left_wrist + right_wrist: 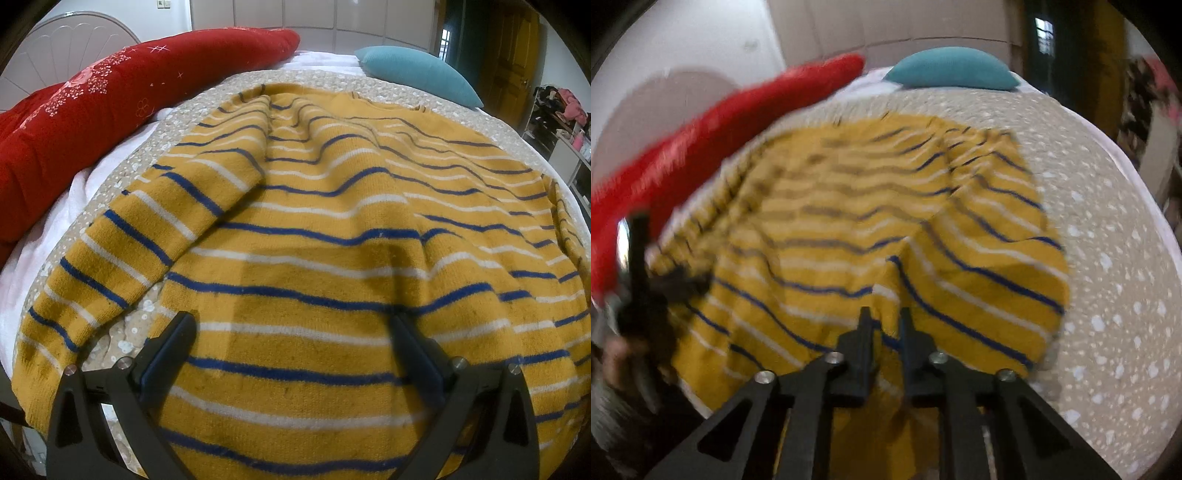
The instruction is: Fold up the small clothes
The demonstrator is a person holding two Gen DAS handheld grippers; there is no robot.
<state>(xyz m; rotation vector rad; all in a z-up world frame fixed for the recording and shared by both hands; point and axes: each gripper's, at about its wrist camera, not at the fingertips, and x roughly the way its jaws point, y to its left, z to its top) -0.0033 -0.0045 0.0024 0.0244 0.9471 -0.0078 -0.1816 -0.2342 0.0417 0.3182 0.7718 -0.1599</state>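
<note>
A mustard-yellow sweater (314, 229) with blue and white stripes lies spread on a beige spotted bed cover (258, 79). Its left sleeve (122, 258) runs diagonally toward the near left. My left gripper (291, 325) is open and empty, its jaws wide apart just above the sweater's lower body. In the blurred right wrist view, my right gripper (884, 321) is shut on the sweater's (849, 229) near hem fabric, which bunches up between the fingers. The left gripper (639, 266) shows at the left edge there.
A red quilt (92, 110) lies along the left of the bed and a teal pillow (417, 72) at the far end. The spotted cover (1108, 258) extends to the right of the sweater. Shelves with clutter (561, 110) stand at the right.
</note>
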